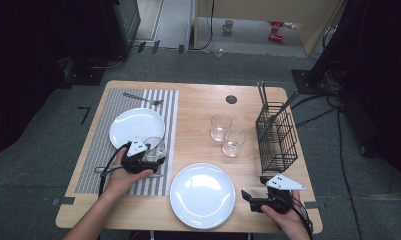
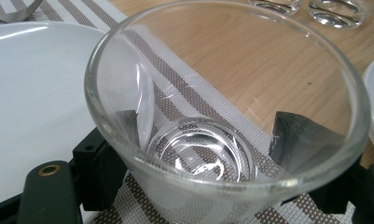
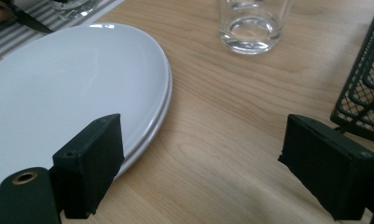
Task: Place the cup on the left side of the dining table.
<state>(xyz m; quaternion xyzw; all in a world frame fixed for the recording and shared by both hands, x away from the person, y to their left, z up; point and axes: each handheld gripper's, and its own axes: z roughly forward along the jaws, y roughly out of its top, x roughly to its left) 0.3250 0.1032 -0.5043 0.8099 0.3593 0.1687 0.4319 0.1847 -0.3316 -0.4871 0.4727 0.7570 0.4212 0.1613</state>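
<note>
A clear drinking glass [image 1: 154, 148] stands on the striped placemat [image 1: 95, 145], just right of a white plate [image 1: 136, 127]. My left gripper [image 1: 157, 156] is shut on it. In the left gripper view the two black pads press the glass [image 2: 212, 154] from either side, beside the plate [image 2: 35, 93]. My right gripper [image 1: 247, 196] is open near the table's front right corner and points left at a stack of white plates [image 1: 202, 195]. In the right gripper view its jaws [image 3: 201, 158] stand wide over bare wood, and the left one overlaps the plate rim [image 3: 147, 126].
Two more glasses [image 1: 220, 126] [image 1: 233, 143] stand mid-table. A black wire basket [image 1: 276, 137] with utensils stands at the right edge, close to my right gripper. A fork [image 1: 143, 99] lies at the placemat's far end and a utensil [image 1: 100, 170] by my left hand.
</note>
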